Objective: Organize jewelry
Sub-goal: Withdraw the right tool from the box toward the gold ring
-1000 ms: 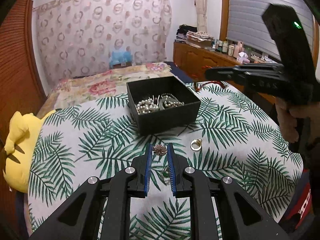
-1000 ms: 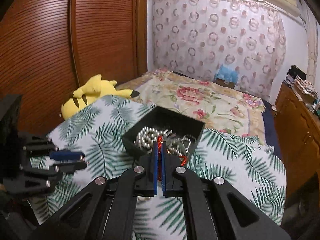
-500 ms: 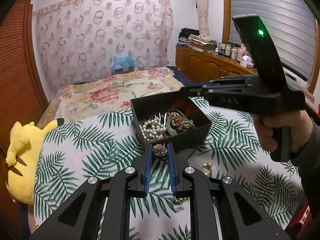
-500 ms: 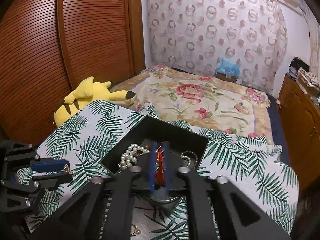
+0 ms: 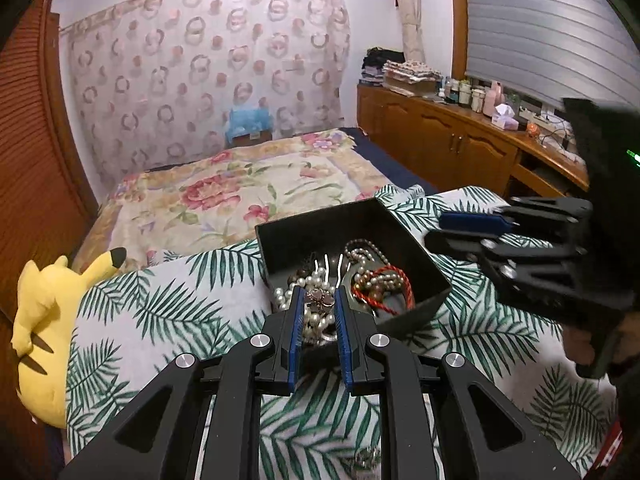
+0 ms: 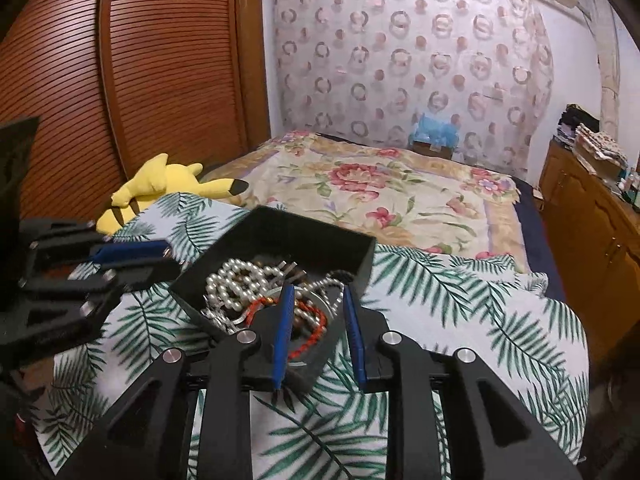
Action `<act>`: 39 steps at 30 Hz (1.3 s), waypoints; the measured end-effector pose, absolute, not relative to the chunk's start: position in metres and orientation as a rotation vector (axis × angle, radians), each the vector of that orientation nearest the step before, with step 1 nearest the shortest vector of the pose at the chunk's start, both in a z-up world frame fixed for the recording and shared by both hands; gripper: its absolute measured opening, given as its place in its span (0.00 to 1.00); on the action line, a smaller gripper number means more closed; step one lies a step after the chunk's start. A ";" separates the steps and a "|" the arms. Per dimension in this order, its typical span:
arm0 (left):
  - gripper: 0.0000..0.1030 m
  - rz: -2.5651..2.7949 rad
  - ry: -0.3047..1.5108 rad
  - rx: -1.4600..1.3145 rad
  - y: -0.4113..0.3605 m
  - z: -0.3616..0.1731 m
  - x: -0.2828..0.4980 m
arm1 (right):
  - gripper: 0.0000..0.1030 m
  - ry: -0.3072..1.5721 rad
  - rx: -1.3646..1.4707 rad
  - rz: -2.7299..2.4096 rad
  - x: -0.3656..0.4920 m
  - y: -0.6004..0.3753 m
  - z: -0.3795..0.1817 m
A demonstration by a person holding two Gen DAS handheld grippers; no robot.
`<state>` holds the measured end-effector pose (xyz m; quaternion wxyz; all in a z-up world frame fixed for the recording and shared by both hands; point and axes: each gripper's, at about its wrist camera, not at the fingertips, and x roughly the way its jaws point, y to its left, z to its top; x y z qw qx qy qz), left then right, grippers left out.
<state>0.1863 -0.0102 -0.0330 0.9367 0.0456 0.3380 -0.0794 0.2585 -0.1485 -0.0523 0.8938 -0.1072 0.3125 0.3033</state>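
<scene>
Red cord [image 6: 308, 338] dropped among pearls in black box [image 5: 324, 220]; right gripper [image 6: 316, 300] newly opened, empty; left gripper [image 5: 318, 300] clamping floral brooch [image 5: 319, 299]

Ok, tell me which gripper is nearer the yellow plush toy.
Left. The left gripper is at the edge of the black box facing the yellow plush toy; the right gripper hangs over the opposite edge.

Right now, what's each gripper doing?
Left gripper: closed on a small flower-shaped jewel, over the black box.
Right gripper: open, holding nothing, jaws just opened.
</scene>
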 end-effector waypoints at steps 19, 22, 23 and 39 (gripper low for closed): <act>0.14 -0.153 0.746 0.116 -0.031 -0.047 0.228 | 0.27 0.668 -0.214 0.600 0.248 -0.180 -0.069; 0.20 -0.153 0.745 0.112 -0.032 -0.046 0.228 | 0.27 0.667 -0.216 0.601 0.245 -0.181 -0.069; 0.29 -0.151 0.741 0.109 -0.032 -0.045 0.228 | 0.27 0.666 -0.216 0.603 0.243 -0.182 -0.069; 0.53 -0.181 0.711 0.072 -0.012 -0.049 0.161 | 0.26 0.700 -0.242 0.680 0.207 -0.165 -0.081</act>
